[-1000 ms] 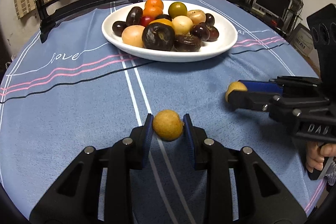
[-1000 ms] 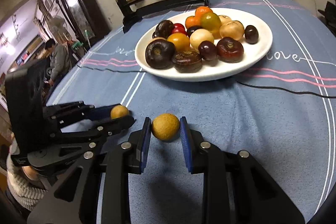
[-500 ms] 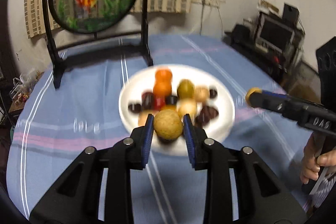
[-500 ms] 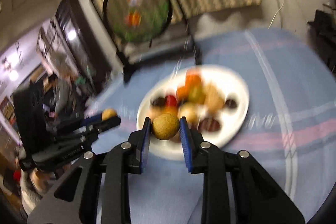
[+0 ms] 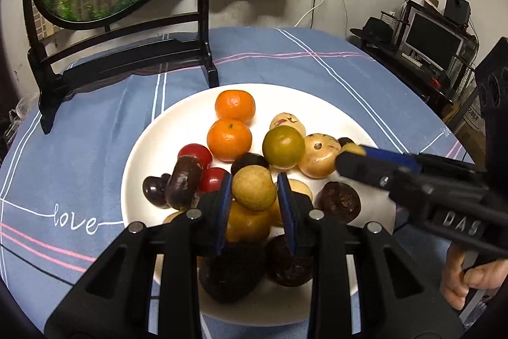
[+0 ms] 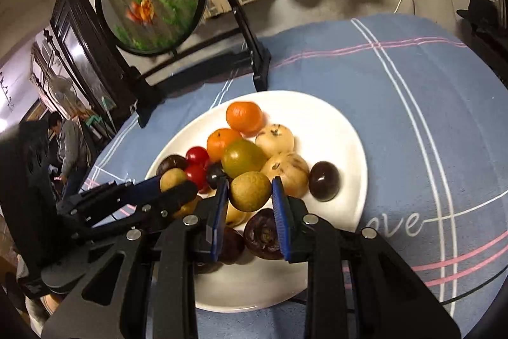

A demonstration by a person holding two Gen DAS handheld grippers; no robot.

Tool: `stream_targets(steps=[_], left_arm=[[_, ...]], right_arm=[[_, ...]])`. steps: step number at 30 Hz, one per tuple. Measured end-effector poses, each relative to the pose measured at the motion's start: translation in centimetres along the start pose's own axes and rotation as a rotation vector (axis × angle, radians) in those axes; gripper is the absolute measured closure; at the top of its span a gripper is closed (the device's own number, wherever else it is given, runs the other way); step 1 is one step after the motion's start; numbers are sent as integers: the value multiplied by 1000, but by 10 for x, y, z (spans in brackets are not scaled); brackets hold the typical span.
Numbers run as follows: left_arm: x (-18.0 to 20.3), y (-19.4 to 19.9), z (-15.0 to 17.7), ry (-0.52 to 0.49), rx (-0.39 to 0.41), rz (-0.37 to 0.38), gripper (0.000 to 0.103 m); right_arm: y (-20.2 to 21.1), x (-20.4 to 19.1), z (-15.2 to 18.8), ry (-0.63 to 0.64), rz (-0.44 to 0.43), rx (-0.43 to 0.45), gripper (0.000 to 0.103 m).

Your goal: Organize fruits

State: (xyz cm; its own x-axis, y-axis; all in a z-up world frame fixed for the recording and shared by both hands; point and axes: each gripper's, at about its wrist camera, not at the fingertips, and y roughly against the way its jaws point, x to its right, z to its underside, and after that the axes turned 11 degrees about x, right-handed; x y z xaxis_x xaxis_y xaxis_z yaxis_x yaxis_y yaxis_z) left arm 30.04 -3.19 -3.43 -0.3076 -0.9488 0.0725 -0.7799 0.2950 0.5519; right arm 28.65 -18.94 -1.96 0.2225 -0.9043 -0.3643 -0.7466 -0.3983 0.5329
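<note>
My left gripper (image 5: 254,196) is shut on a tan round fruit (image 5: 253,188) and holds it above the white plate (image 5: 143,148) of mixed fruit. My right gripper (image 6: 249,196) is shut on a second tan round fruit (image 6: 250,191) above the same plate (image 6: 336,129). Each gripper shows in the other's view: the right one (image 5: 349,154) at the plate's right side, the left one (image 6: 173,183) at its left. The plate holds two oranges (image 5: 233,121), a green citrus (image 5: 283,142), red tomatoes (image 5: 195,155) and dark fruits (image 5: 338,201).
The plate sits on a round table with a blue striped cloth (image 5: 79,148). A round goldfish screen on a black stand (image 5: 120,53) is behind the plate. A monitor and shelves (image 5: 431,37) stand off the table at the right. People are in a far room (image 6: 70,145).
Both grippers lifted their tan fruits off the cloth and carried them forward over the plate. The plate now lies directly beneath both grippers.
</note>
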Motion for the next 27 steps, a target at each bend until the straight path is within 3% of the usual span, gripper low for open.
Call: stream_targets(steps=[7, 11, 16, 17, 20, 22, 23, 27], left_arm=[[0, -10, 7, -14, -16, -23, 70], [0, -6, 7, -14, 3, -49, 50], [2, -1, 7, -15, 14, -50, 42], [2, 0, 7, -19, 19, -52, 33], [9, 16, 6, -46, 78, -92, 18], [14, 30, 5, -62, 106, -108, 17], [15, 37, 6, -62, 115, -112, 14], [19, 74, 16, -62, 173, -155, 8]], right_arm=[[-8, -8, 10, 48, 13, -28, 75], [-11, -2, 12, 45, 35, -30, 74], [-4, 0, 6, 31, 33, -10, 74], [0, -1, 4, 27, 27, -4, 72], [12, -6, -1, 32, 20, 26, 71], [24, -10, -4, 33, 23, 52, 54], [30, -12, -5, 32, 31, 73, 31], [62, -20, 1, 40, 29, 154, 27]])
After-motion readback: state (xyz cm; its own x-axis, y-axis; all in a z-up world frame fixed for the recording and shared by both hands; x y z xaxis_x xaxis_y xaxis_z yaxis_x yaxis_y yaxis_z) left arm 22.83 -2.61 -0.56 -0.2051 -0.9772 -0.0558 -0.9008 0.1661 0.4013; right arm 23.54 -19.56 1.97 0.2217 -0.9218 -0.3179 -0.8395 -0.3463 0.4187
